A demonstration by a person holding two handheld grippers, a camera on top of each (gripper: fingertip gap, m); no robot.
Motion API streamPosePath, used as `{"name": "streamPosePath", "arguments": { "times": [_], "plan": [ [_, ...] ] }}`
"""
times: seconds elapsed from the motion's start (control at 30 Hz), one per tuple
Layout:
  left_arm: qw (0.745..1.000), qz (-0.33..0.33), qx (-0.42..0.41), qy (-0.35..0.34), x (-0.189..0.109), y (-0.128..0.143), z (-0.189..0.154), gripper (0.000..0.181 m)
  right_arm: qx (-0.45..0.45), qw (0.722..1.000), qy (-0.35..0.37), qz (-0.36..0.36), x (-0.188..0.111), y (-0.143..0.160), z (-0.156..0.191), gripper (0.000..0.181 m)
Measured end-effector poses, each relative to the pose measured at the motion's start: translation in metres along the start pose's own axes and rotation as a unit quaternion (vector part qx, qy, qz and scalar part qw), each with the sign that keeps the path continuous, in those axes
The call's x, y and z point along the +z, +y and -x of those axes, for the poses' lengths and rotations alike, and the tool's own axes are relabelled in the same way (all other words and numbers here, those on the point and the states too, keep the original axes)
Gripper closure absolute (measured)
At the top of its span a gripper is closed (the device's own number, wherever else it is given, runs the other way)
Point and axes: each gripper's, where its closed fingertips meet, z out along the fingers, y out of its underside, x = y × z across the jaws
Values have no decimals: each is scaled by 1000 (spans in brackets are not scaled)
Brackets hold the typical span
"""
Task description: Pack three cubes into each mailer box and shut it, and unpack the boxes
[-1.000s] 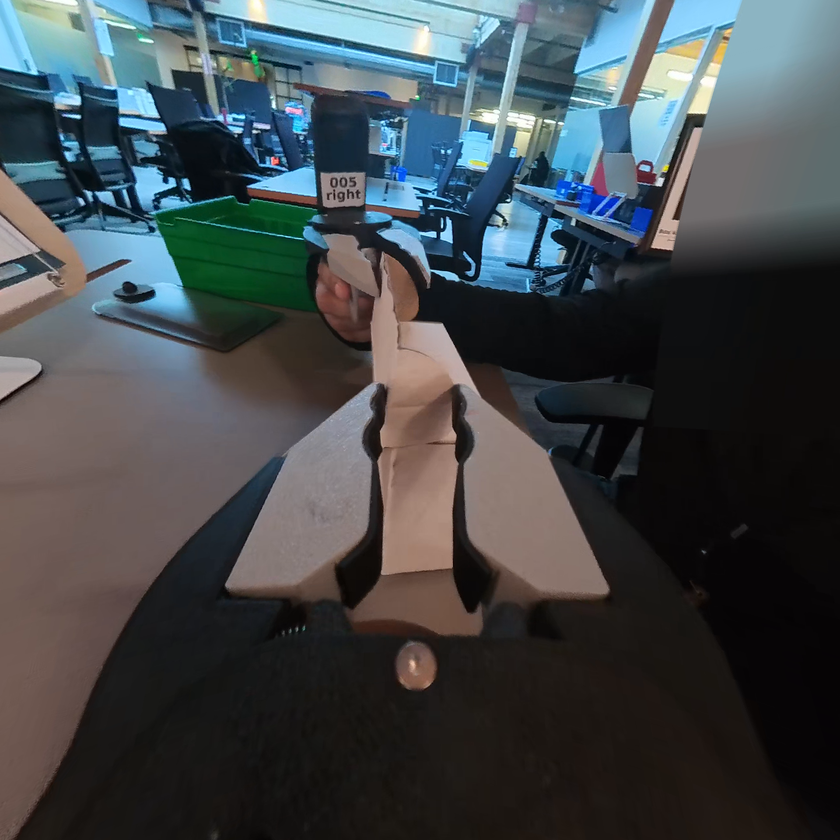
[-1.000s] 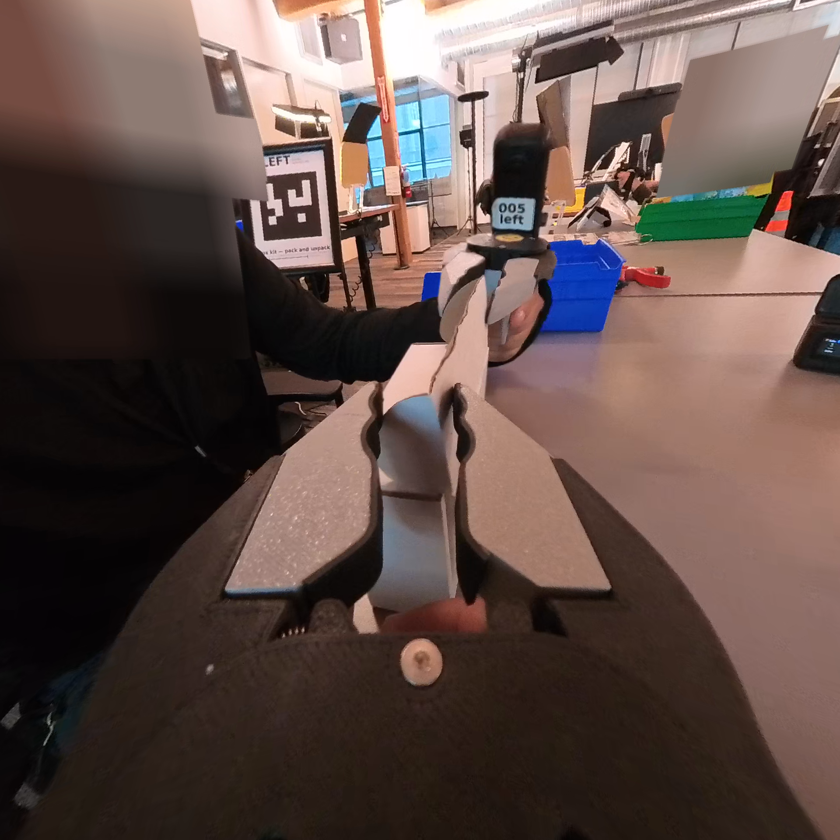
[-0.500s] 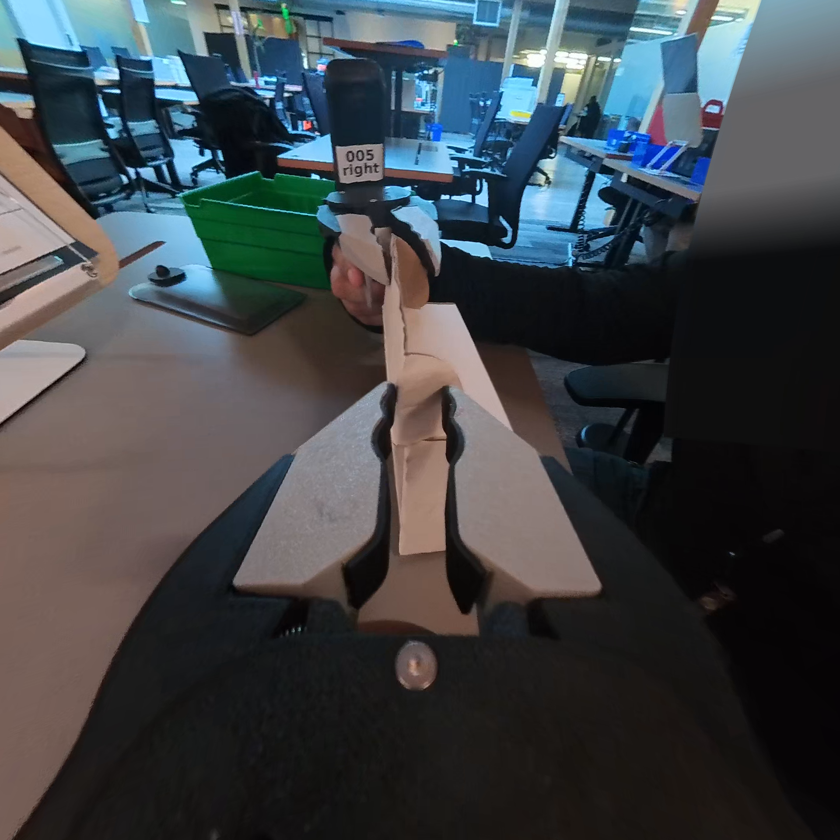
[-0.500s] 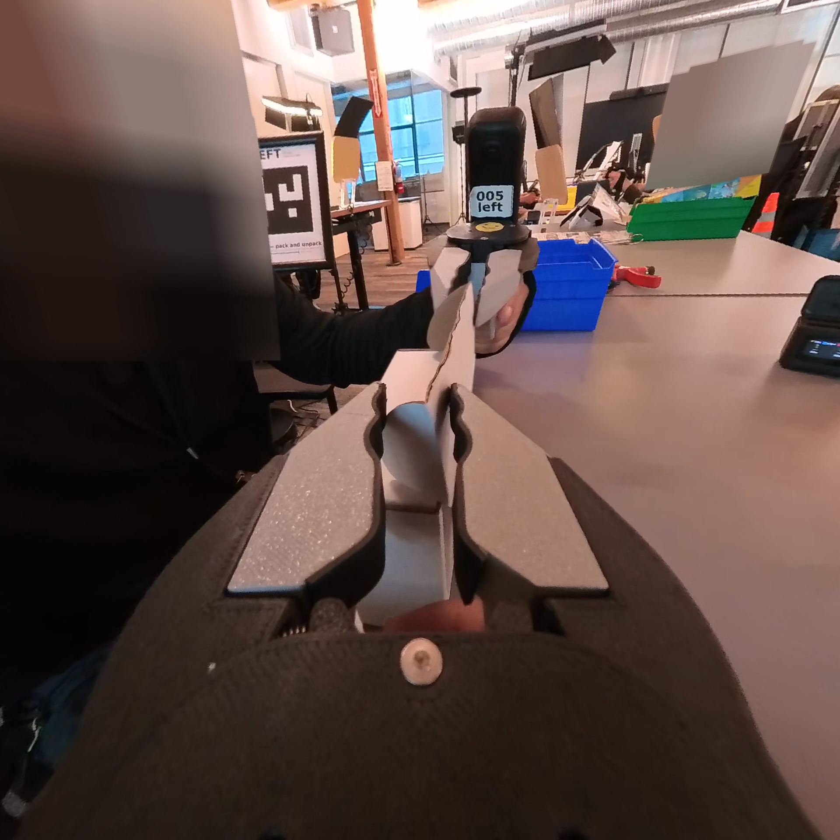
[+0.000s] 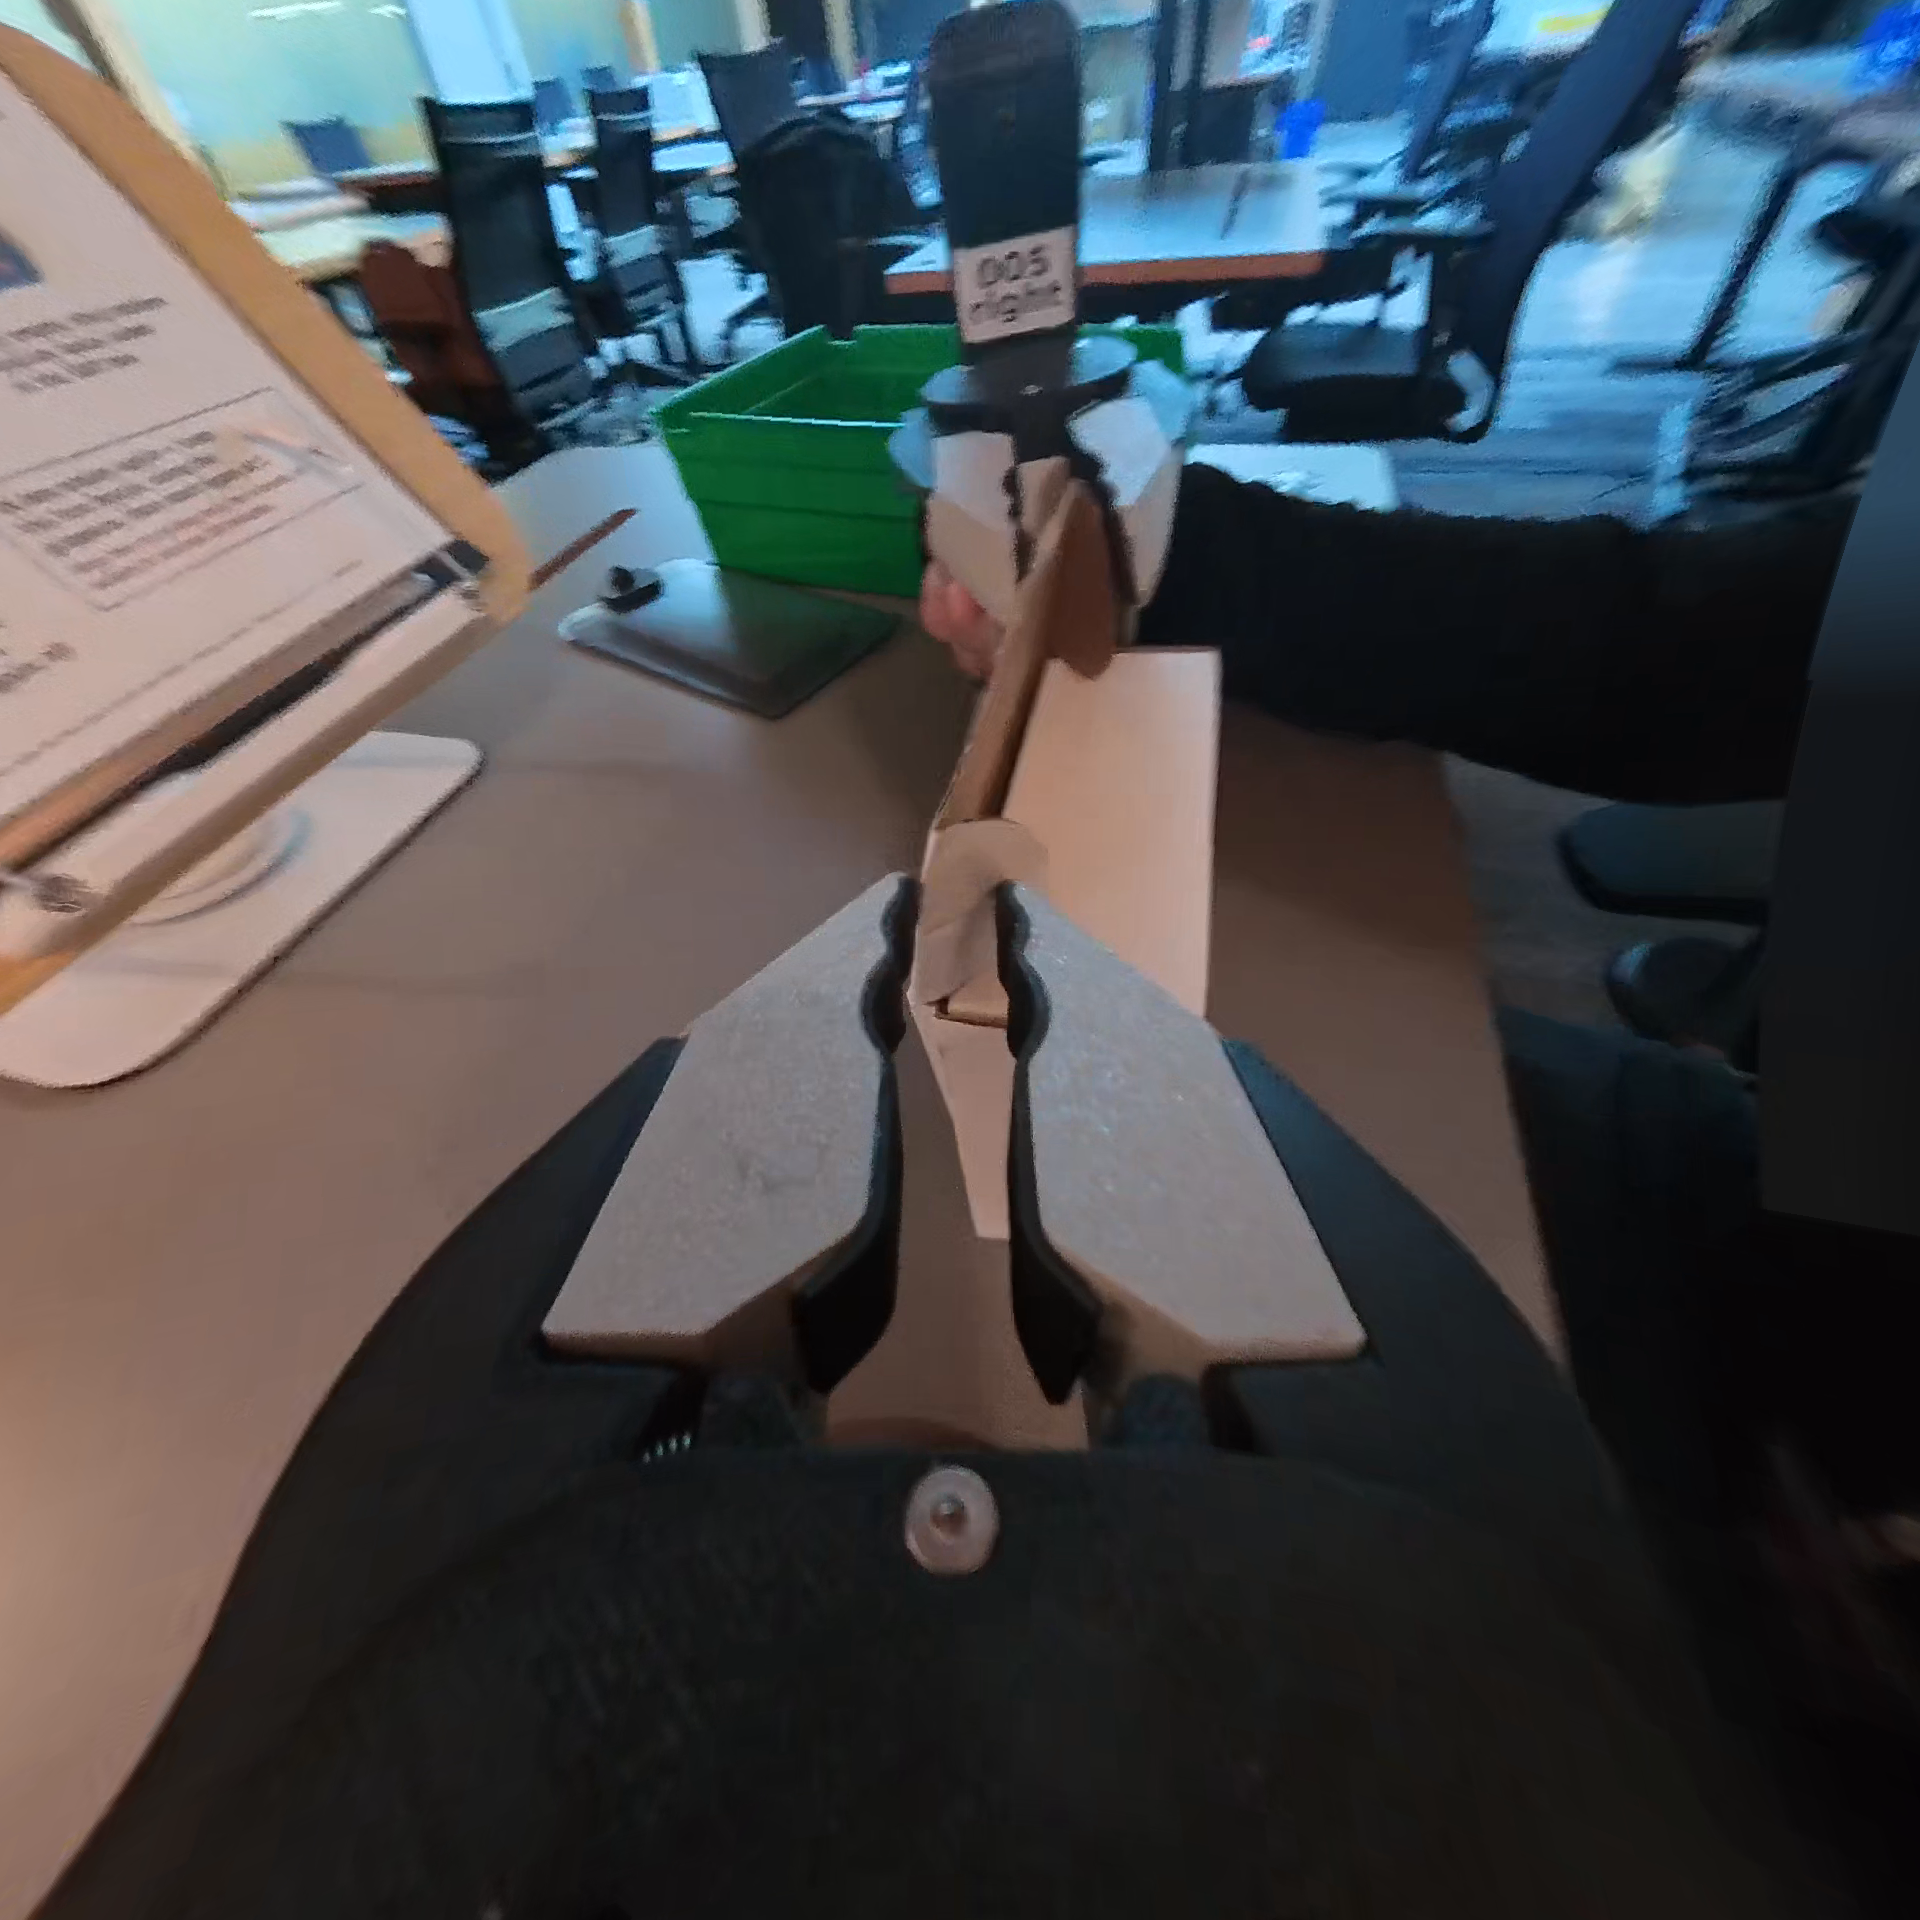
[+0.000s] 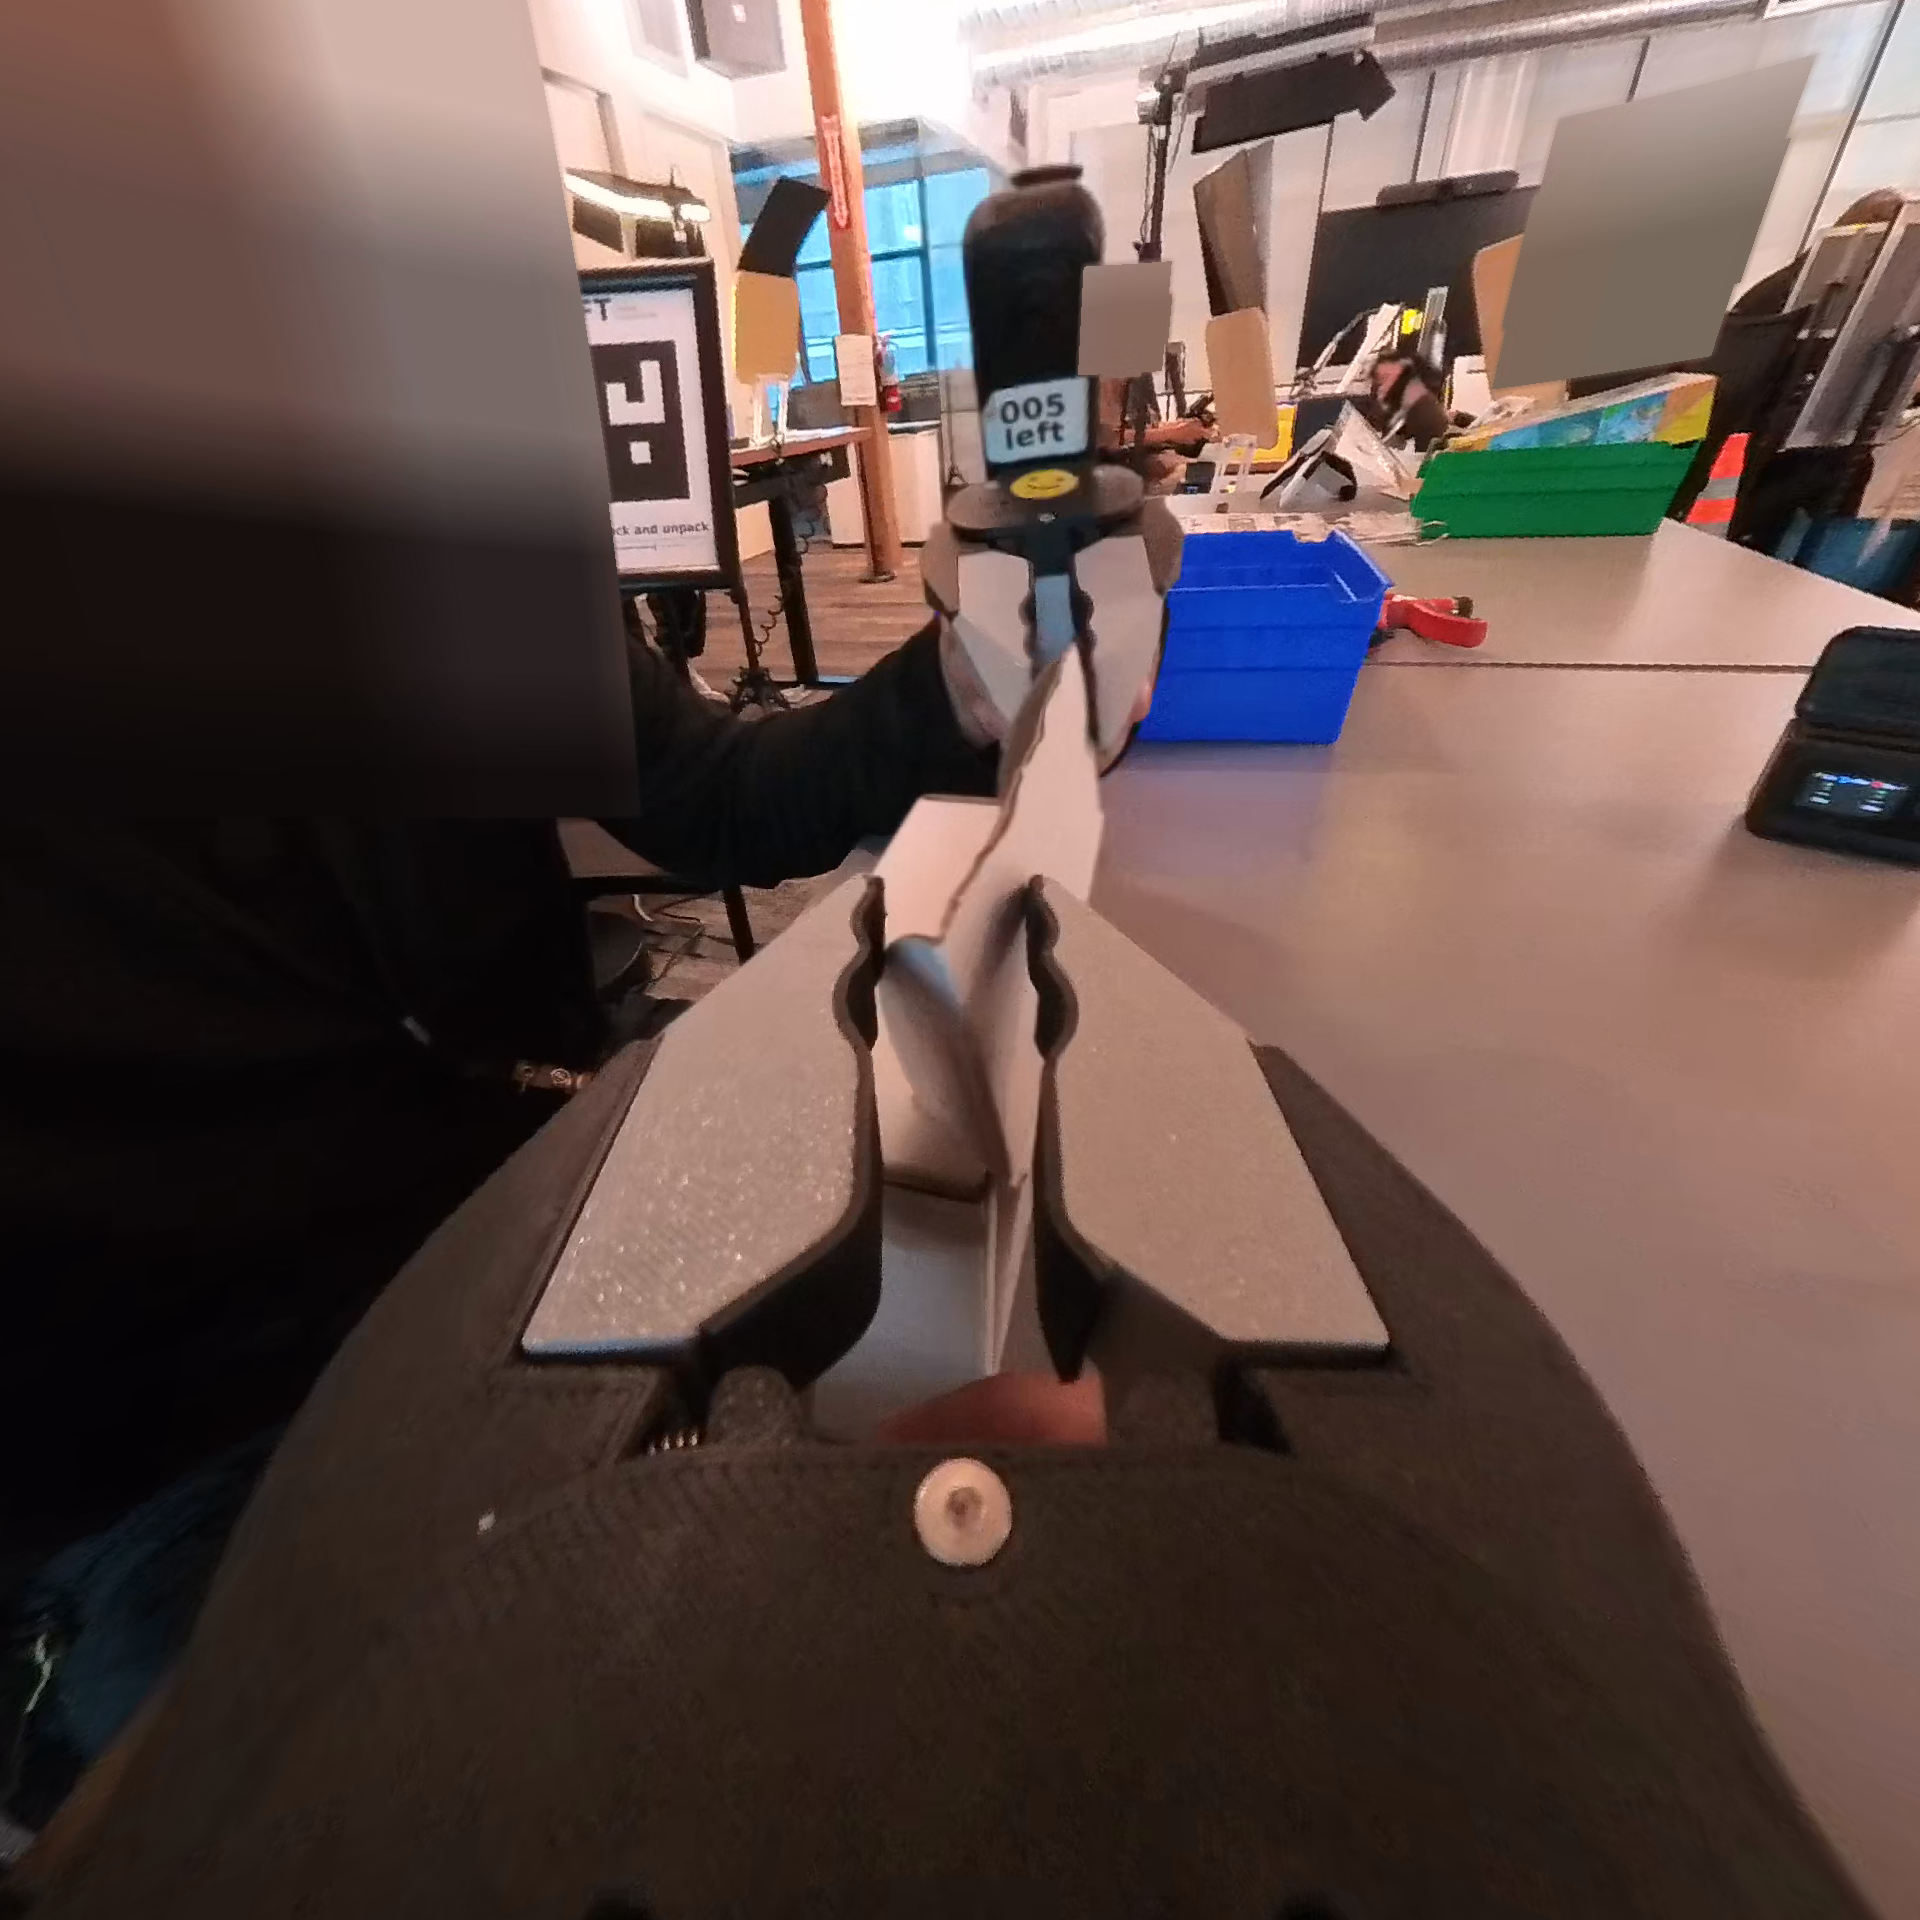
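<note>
A flat cardboard mailer box [image 5: 1117, 821] is held in the air between my two grippers, above the table edge. My left gripper [image 5: 951, 904] is shut on a folded flap at one end of it. My right gripper [image 6: 956, 904] is shut on the flap at the other end of the box [image 6: 1044, 821]. Each gripper shows farther off in the other's view, the right one [image 5: 1039, 499] and the left one [image 6: 1055, 644], both clamped on the cardboard. No cubes are in view.
A green bin [image 5: 821, 488] and a black pad [image 5: 727, 634] lie on the brown table [image 5: 520, 935] beyond the box. A paper holder on a stand [image 5: 208, 468] is at the left. A blue bin [image 6: 1262, 644], a red tool [image 6: 1434, 618] and a black device [image 6: 1849, 748] sit on the table. Tip to tip, the grippers are about 10 cm apart. My left gripper is the nearer one to the black device [image 6: 1849, 748]: about 40 cm, against 45 cm.
Both grippers have kept their hold on the box. The left view has dipped and swung, so the paper holder looms larger. The box's flat panel has turned to show more face.
</note>
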Motion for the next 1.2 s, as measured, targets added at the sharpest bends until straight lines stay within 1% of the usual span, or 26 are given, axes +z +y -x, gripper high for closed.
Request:
{"name": "streamPosePath", "arguments": {
  "times": [0.07,0.1,0.13,0.17,0.27,0.37,0.43,0.57,0.63,0.77,0.83,1.03,1.1,1.2],
  "plan": [
    [997,-19,-41,63,-4,-4,-12,164,-3,1000,4,2,-1,0,-1,155],
    [994,-41,-60,82,-8,-10,-14,161,-3,1000,4,1,-1,0,-2,155],
    [990,-65,-79,94,-12,-17,-13,155,-3,1000,4,-1,-1,-1,-2,154],
    [986,-84,-96,105,-17,-22,-12,153,-3,1000,6,-4,-2,-1,-2,154],
    [981,-111,-108,116,-26,-30,-10,152,-5,1000,12,-4,-4,-3,-3,156],
    [984,-103,-87,117,-25,-27,-16,152,-11,1000,17,-8,-6,-6,-1,155],
    [986,-88,-73,120,-18,-24,-23,152,-14,1000,17,-4,-7,-6,1,152],
    [992,-54,-39,105,-3,-14,-30,150,-18,999,27,5,-12,-5,0,148],
    [993,-47,-27,104,-3,-12,-32,154,-20,999,33,-5,-18,-9,0,148],
    [992,-48,-31,109,-6,-11,-30,155,-25,998,45,-37,-34,-21,0,151],
    [992,-50,-36,110,-6,-11,-29,155,-25,998,51,-36,-37,-20,-1,152],
    [991,-55,-43,118,-6,-11,-29,156,-25,999,33,5,-26,-5,4,153],
    [990,-56,-45,121,-6,-11,-29,156,-22,999,30,18,-23,0,4,157],
    [990,-57,-46,124,-6,-11,-30,156,-14,999,24,19,-22,1,5,157]
  ]
}}
